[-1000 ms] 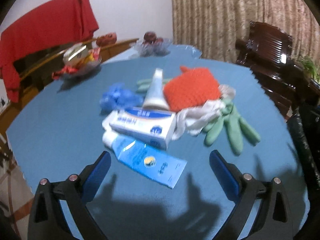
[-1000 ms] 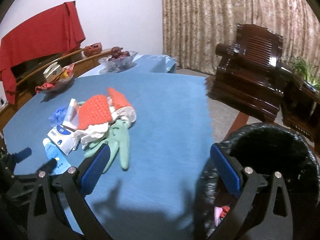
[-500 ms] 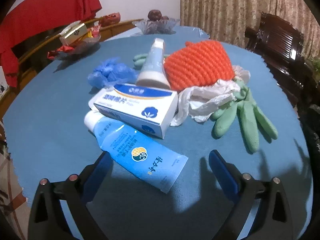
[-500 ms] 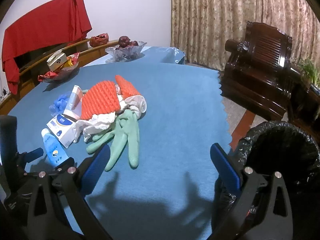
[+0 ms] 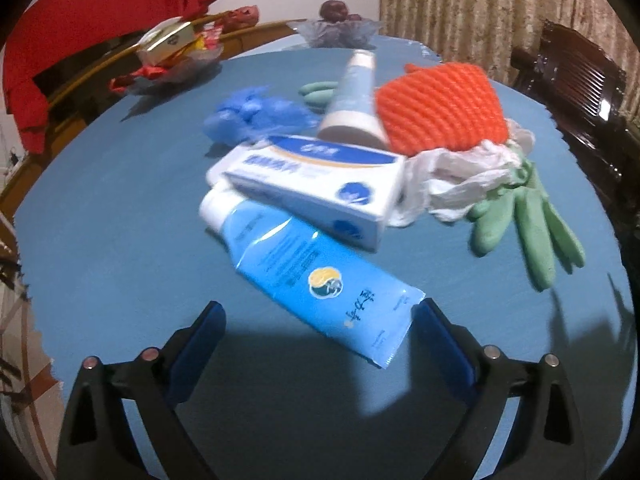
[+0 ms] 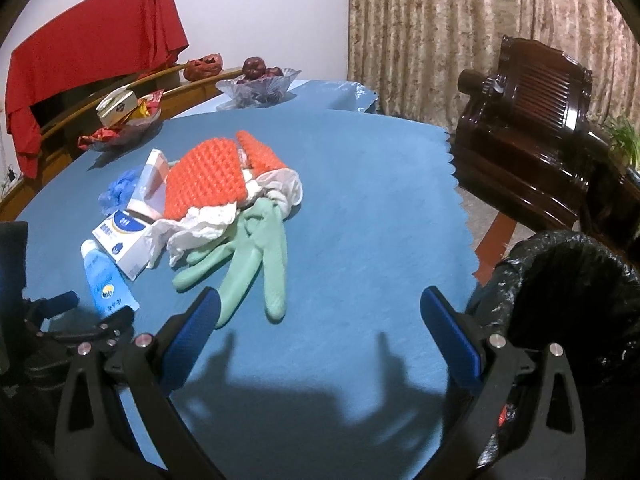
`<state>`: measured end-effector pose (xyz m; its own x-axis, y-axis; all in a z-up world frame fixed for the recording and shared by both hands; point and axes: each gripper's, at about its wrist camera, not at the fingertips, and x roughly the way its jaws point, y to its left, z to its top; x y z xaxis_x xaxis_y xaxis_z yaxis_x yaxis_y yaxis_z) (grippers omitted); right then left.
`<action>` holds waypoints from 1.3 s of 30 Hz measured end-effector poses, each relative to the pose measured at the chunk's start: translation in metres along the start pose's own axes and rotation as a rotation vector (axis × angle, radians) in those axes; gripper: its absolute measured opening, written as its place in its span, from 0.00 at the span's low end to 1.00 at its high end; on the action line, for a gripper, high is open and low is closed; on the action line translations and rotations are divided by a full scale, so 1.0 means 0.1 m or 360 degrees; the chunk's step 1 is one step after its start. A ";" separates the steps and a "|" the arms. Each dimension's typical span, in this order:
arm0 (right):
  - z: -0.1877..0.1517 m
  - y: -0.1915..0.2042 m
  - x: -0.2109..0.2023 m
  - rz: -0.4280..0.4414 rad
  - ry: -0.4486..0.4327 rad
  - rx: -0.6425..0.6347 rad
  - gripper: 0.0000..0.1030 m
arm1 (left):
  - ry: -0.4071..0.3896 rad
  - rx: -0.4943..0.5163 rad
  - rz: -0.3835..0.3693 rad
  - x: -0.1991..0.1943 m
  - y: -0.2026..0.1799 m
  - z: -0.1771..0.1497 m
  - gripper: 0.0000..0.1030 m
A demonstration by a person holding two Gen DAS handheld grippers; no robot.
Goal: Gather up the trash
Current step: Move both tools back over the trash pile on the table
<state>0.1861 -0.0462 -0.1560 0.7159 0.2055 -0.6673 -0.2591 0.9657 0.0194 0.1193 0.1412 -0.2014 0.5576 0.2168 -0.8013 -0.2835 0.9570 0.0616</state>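
Note:
A pile of trash lies on the blue table (image 5: 100, 240): a blue tube (image 5: 312, 276), a white and blue box (image 5: 316, 176), a second tube (image 5: 356, 100), an orange foam net (image 5: 440, 112), crumpled white plastic (image 5: 460, 176), a green glove (image 5: 528, 220) and a blue wad (image 5: 256, 116). My left gripper (image 5: 318, 332) is open, its fingers on either side of the blue tube's flat end. My right gripper (image 6: 320, 320) is open and empty above the table, just right of the green glove (image 6: 256, 260). The left gripper (image 6: 80, 312) shows by the blue tube (image 6: 106, 280).
A bin lined with a black bag (image 6: 560, 292) stands off the table's right edge. Glass dishes with snacks (image 6: 124, 120) and fruit (image 6: 260, 80) sit at the table's far side. A dark wooden armchair (image 6: 532, 120) stands to the right, a red cloth (image 6: 92, 48) hangs behind.
My left gripper has moved forward and down to the blue tube, whose end now lies between the fingers. My right gripper has swung left from the bin toward the pile.

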 end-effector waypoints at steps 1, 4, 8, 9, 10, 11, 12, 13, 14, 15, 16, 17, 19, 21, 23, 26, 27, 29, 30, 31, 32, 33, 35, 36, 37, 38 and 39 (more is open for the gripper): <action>-0.01 0.02 0.02 0.0004 0.0008 -0.0006 0.94 | 0.0003 -0.0005 0.0011 0.00 0.04 0.00 0.92; -0.06 0.07 0.07 0.0016 0.0039 -0.0024 0.94 | 0.0006 -0.0012 0.0062 -0.01 0.14 -0.01 0.92; -0.10 0.11 0.12 0.0029 0.0068 -0.0045 0.94 | 0.0038 -0.0054 0.0102 -0.05 0.25 -0.02 0.91; -0.11 0.12 0.14 0.0031 0.0075 -0.0049 0.94 | 0.0032 -0.0067 0.0095 -0.07 0.26 -0.02 0.90; -0.11 0.13 0.15 0.0031 0.0080 -0.0053 0.94 | 0.0023 -0.0075 0.0084 -0.09 0.26 -0.01 0.90; -0.11 0.13 0.17 0.0029 0.0085 -0.0054 0.94 | 0.0011 -0.0081 0.0074 -0.10 0.25 0.00 0.91; -0.11 0.13 0.18 0.0027 0.0088 -0.0055 0.94 | 0.0006 -0.0088 0.0065 -0.09 0.23 0.04 0.91; -0.11 0.13 0.20 0.0023 0.0091 -0.0054 0.94 | 0.0004 -0.0096 0.0059 -0.09 0.22 0.05 0.91; -0.10 0.13 0.21 0.0020 0.0093 -0.0053 0.94 | -0.0001 -0.0112 0.0056 -0.05 0.20 0.09 0.91; -0.10 0.13 0.23 0.0017 0.0095 -0.0052 0.94 | -0.0005 -0.0121 0.0059 -0.03 0.19 0.11 0.91; -0.09 0.12 0.24 0.0014 0.0097 -0.0051 0.94 | -0.0007 -0.0129 0.0061 0.01 0.17 0.13 0.91; -0.09 0.12 0.24 0.0014 0.0099 -0.0051 0.94 | -0.0008 -0.0133 0.0062 0.05 0.16 0.15 0.91; -0.09 0.12 0.26 0.0012 0.0103 -0.0054 0.94 | 0.0025 -0.0124 0.0071 0.17 0.12 0.20 0.92; -0.09 0.13 0.28 0.0014 0.0106 -0.0060 0.94 | 0.0025 -0.0141 0.0069 0.19 0.12 0.20 0.93; -0.09 0.14 0.28 0.0016 0.0105 -0.0067 0.94 | 0.0029 -0.0131 0.0076 0.19 0.13 0.19 0.93; -0.09 0.16 0.30 0.0022 0.0110 -0.0070 0.94 | 0.0034 -0.0127 0.0082 0.15 0.21 0.12 0.93; -0.09 0.16 0.30 0.0024 0.0110 -0.0072 0.94 | 0.0041 -0.0138 0.0075 0.13 0.25 0.09 0.93; -0.09 0.18 0.30 0.0029 0.0109 -0.0076 0.94 | 0.0051 -0.0157 0.0086 0.10 0.34 0.05 0.93; -0.09 0.19 0.29 0.0031 0.0108 -0.0076 0.94 | 0.0060 -0.0163 0.0099 0.09 0.39 0.03 0.93; -0.09 0.19 0.29 0.0033 0.0106 -0.0076 0.94 | 0.0065 -0.0168 0.0116 0.08 0.43 0.02 0.93; -0.09 0.20 0.29 0.0036 0.0105 -0.0076 0.94 | 0.0064 -0.0168 0.0140 0.07 0.46 0.02 0.92; -0.09 0.20 0.29 0.0038 0.0106 -0.0076 0.94 | 0.0060 -0.0173 0.0160 0.06 0.49 0.02 0.92; -0.08 0.22 0.31 0.0039 0.0108 -0.0078 0.94 | 0.0061 -0.0185 0.0157 0.07 0.52 0.05 0.91; -0.08 0.23 0.32 0.0040 0.0110 -0.0078 0.94 | 0.0063 -0.0198 0.0146 0.09 0.53 0.07 0.91; -0.08 0.23 0.32 0.0041 0.0111 -0.0079 0.94 | 0.0063 -0.0210 0.0137 0.11 0.53 0.10 0.91; -0.06 0.25 0.34 0.0043 0.0110 -0.0081 0.94 | 0.0063 -0.0223 0.0134 0.15 0.54 0.15 0.91; -0.05 0.26 0.34 0.0044 0.0108 -0.0082 0.94 | 0.0059 -0.0231 0.0135 0.17 0.55 0.18 0.91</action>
<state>0.2006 -0.0151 -0.1823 0.6628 0.2191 -0.7160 -0.3127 0.9499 0.0012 0.1272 0.2008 -0.2011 0.4984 0.2860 -0.8184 -0.4397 0.8970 0.0457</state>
